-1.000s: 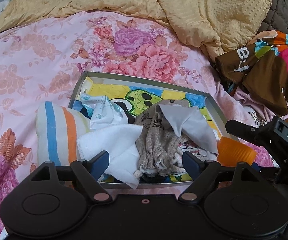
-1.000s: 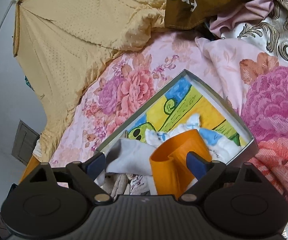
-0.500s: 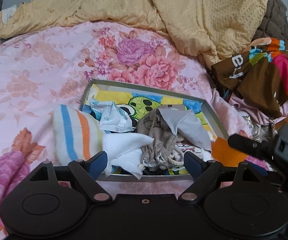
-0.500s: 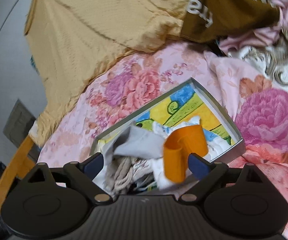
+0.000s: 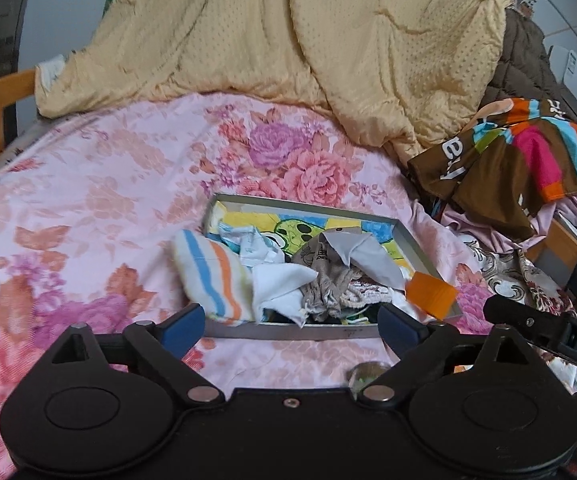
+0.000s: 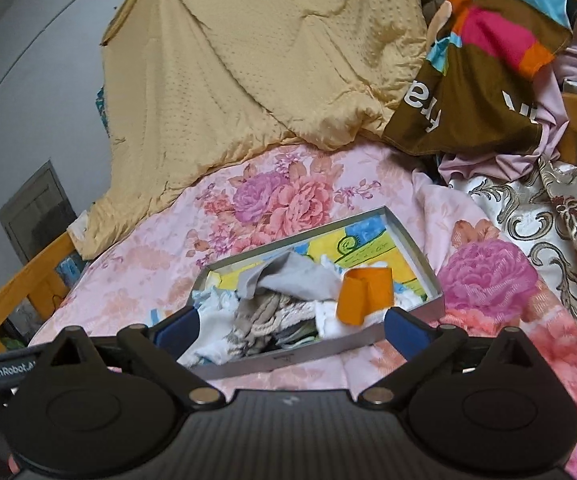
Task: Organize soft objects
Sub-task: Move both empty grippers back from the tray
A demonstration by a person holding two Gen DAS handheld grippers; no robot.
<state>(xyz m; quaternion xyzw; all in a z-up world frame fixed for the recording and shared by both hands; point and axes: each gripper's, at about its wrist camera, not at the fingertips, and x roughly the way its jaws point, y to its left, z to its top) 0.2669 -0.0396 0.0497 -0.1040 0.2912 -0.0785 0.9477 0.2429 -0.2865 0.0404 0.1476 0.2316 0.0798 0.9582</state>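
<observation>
Both tongs spread and empty, soft things piled in the tray on the bed.

I have my left tongs (image 5: 290, 326) and right tongs (image 6: 292, 328) hanging just short of the grey tray (image 5: 308, 332), jaws opening with nothing between them. I judge the drop is done. The orange cloth (image 6: 364, 294) stands curled at the tray's right end, the grey cloth (image 6: 288, 278) drapes over the heap, and the striped towel (image 5: 208, 276) spills over the left rim, so it may need tucking in.
</observation>
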